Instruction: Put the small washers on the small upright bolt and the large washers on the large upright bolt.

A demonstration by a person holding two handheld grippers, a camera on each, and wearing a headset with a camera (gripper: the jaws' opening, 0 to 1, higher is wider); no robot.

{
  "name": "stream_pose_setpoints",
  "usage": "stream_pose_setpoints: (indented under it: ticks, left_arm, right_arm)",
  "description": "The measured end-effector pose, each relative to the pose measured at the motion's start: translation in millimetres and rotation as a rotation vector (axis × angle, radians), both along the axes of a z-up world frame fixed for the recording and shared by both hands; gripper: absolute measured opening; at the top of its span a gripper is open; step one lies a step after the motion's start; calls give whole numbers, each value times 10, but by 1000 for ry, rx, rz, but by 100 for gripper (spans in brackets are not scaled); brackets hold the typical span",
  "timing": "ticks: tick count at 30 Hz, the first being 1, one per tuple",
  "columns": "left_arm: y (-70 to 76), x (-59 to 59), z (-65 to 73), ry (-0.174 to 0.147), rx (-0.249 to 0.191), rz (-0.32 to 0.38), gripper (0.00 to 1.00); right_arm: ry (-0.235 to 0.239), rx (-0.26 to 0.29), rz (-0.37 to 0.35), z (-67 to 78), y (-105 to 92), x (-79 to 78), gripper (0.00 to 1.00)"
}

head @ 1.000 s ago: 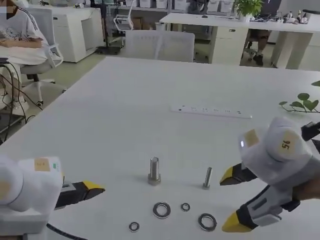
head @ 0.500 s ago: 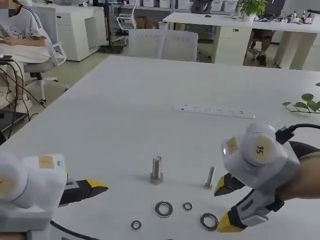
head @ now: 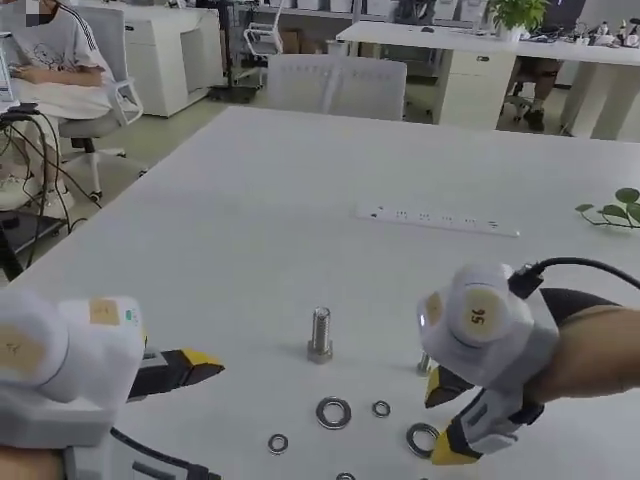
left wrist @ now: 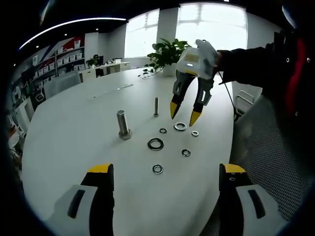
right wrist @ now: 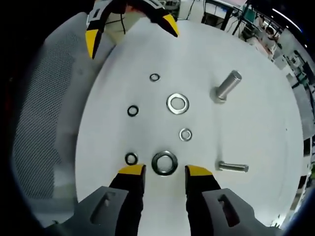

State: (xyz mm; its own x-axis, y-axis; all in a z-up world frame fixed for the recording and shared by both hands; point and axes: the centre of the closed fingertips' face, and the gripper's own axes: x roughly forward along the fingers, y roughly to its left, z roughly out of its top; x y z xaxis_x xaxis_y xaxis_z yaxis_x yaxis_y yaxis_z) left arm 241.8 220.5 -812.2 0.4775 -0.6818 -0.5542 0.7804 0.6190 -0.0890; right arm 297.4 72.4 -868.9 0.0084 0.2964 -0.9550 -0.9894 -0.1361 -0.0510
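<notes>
Steel large washer [right wrist: 164, 162] lies just ahead of our right tool [right wrist: 165, 172], jaws spread; our left tool [left wrist: 166, 168], spread too, hangs well apart. We see wide bare tabletop [head: 260, 220] behind.

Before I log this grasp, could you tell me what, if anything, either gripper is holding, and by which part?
Nothing is held. The right gripper is open, jaws astride a large washer on the table; the left gripper is open and empty.

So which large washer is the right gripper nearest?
The large steel washer just ahead of the right gripper, between its yellow-tipped fingers. The other large washer lies farther off, near the large upright steel bolt.
</notes>
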Motion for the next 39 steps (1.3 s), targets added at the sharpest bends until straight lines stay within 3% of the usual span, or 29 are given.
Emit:
stream_pose_setpoints:
  ticks: [10, 39]
  left_arm:
    - [4, -5, 4, 0, 0, 2, 87]
    - [8, 0, 28, -11, -9, 9, 85]
  right_arm:
    - [20, -25, 1, -90, 14, -8, 32]
    - [34, -101, -9, -102, 14, -17, 27]
